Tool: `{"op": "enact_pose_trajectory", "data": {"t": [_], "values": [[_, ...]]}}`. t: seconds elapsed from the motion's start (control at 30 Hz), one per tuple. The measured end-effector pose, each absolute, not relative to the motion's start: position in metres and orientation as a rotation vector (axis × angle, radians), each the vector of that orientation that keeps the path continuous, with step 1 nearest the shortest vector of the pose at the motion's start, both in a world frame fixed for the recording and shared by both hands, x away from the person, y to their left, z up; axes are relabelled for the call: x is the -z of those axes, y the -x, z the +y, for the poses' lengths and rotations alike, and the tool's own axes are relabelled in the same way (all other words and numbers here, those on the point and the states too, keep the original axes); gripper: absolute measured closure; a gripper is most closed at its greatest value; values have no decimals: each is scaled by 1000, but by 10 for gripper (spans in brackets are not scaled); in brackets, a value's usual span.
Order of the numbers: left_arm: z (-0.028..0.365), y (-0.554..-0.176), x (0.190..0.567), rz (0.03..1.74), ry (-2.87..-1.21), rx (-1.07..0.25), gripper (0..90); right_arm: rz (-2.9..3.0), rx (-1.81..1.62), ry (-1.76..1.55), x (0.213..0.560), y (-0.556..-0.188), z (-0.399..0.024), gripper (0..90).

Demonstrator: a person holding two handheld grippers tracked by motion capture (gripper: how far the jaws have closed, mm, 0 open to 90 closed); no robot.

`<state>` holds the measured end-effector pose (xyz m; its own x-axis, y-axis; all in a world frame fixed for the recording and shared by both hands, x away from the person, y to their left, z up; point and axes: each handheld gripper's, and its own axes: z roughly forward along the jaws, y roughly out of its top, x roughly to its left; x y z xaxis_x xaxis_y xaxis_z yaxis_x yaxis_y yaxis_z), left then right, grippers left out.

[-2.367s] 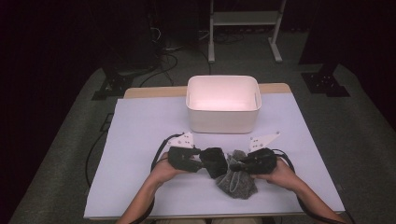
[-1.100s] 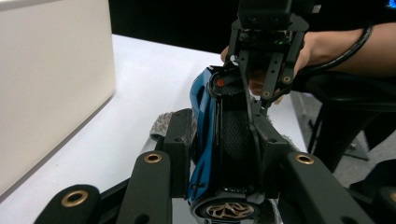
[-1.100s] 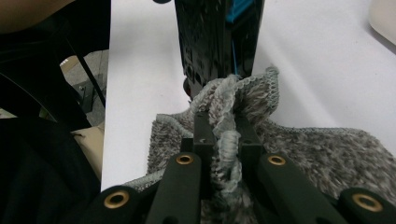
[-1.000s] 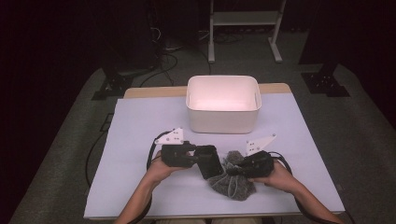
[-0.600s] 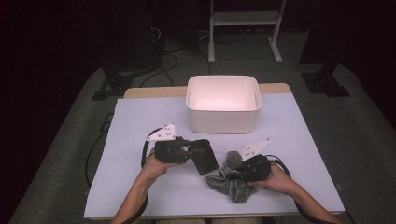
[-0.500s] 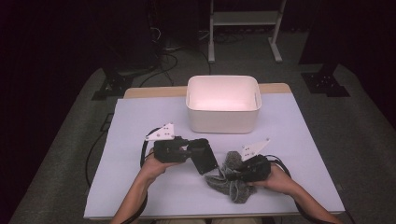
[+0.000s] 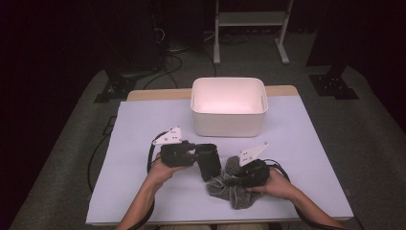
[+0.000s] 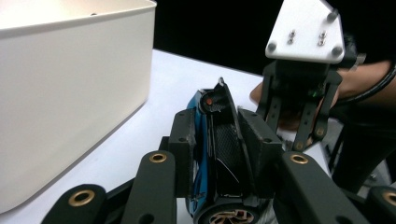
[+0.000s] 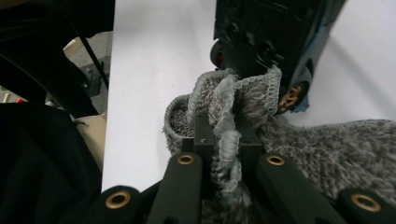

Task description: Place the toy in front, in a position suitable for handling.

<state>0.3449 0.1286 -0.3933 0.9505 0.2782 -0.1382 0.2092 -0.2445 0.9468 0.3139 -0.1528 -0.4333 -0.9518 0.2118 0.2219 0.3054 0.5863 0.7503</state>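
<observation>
The left gripper (image 7: 209, 165) is clamped on a toy car (image 8: 215, 154), blue and black, held on its side between the two jaws with a wheel toward the camera in the left gripper view. The right gripper (image 7: 233, 178) is closed on the knitted edge of a grey sock (image 7: 233, 191), which lies bunched on the white table cover (image 7: 143, 124) at the near edge. In the right gripper view the sock's (image 9: 224, 121) open cuff bulges just in front of the jaws, and the car (image 9: 275, 42) hangs directly beyond it, its wheel touching or almost touching the cuff. A white bin (image 7: 229, 106) stands behind both grippers, apart from them. Compared with the frame two and a half seconds earlier, the left gripper has shifted left and away from the sock, drawing the car out with it; then the two grippers met over the sock, now the car is exposed beside it. The right hand (image 7: 275, 184) has sunk slightly toward the near edge.
</observation>
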Motion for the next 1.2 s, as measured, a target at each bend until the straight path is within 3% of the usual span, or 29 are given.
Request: {"op": "enact_pose_trajectory", "data": {"t": [0.43, 0.77, 0.97, 1.2], "values": [[123, -343, 388, 322, -1882, -83, 681, -2661, 1311, 400, 435, -309, -143, 829], [124, -340, 388, 278, -1898, -78, 677, -2603, 1471, 526, 411, -317, -186, 829], [117, -338, 387, 226, -1910, -65, 675, -2626, 1626, 477, 351, -327, -200, 827], [105, -336, 383, 150, -1945, -45, 675, -2725, 1541, 288, 313, -338, -155, 826]]}}
